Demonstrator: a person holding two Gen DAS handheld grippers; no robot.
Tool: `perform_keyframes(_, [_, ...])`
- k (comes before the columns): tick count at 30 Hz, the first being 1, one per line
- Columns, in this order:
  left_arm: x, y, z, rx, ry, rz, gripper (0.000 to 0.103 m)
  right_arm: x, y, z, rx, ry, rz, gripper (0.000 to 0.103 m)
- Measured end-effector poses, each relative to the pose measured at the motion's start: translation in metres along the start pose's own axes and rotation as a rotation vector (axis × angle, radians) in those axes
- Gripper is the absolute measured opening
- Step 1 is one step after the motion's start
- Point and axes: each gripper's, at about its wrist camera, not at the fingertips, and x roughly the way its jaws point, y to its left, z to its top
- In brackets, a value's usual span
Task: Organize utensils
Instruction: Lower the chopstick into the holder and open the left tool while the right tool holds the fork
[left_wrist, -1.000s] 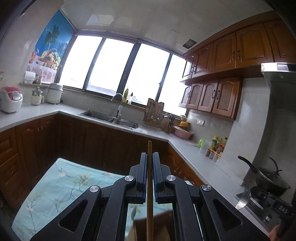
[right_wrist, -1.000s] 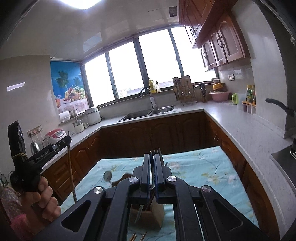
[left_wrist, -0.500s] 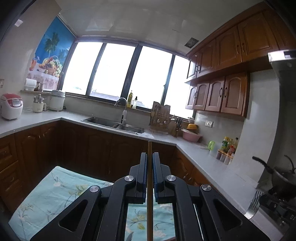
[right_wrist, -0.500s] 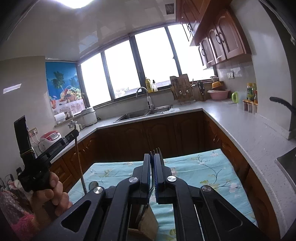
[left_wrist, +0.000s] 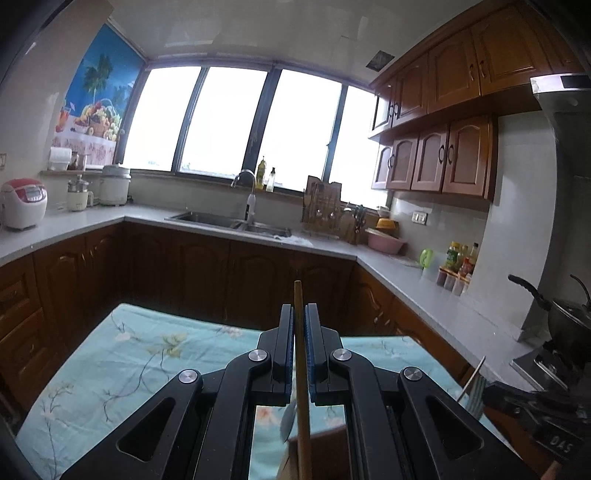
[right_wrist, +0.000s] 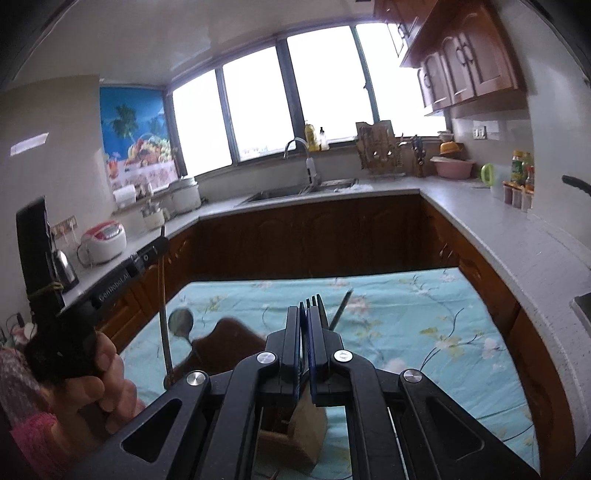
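Observation:
My left gripper (left_wrist: 299, 314) is shut on a wooden chopstick (left_wrist: 301, 387) that stands upright, its lower end over a wooden utensil holder (left_wrist: 317, 454). In the right wrist view the left gripper (right_wrist: 160, 247) holds that chopstick (right_wrist: 164, 317) beside a metal spoon (right_wrist: 180, 323). My right gripper (right_wrist: 306, 314) is shut on a metal fork (right_wrist: 316, 301), tines up, above the wooden holder (right_wrist: 295, 432). The fork also shows in the left wrist view (left_wrist: 474, 391). A dark utensil (right_wrist: 341, 304) stands tilted behind the fork.
A floral turquoise cloth (right_wrist: 424, 332) covers the table. A dark wooden board (right_wrist: 225, 343) lies on it. Wooden cabinets and a grey counter (left_wrist: 424, 291) ring the table, with a sink (left_wrist: 229, 221) at the back and a pot on the stove (left_wrist: 565, 317) at right.
Both grippers have tilted down and moved nearer the holder. The left gripper with the chopstick has risen and shifted right in the right wrist view. Both stay shut.

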Motion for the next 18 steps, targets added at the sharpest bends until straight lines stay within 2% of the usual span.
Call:
perform_keyframes(7, [-0.002, 0.016, 0.013, -0.05, 0.031, -0.002, 0.006, 0.009, 0.003, -0.011, -0.008, 0.034, -0.009, 0.003])
perform_keyframes(10, [-0.007, 0.017, 0.031, -0.084, -0.007, -0.002, 0.005, 0.007, 0.002, -0.009, 0.001, 0.032, -0.01, 0.003])
perform_keyframes(14, [-0.01, 0.009, 0.046, -0.074, -0.069, 0.005, 0.004, 0.005, 0.004, -0.006, -0.001, 0.025, -0.014, 0.003])
perform_keyframes(18, [-0.005, 0.002, 0.058, -0.092, -0.096, 0.011, 0.004, 0.007, 0.004, -0.005, 0.001, 0.022, -0.009, 0.003])
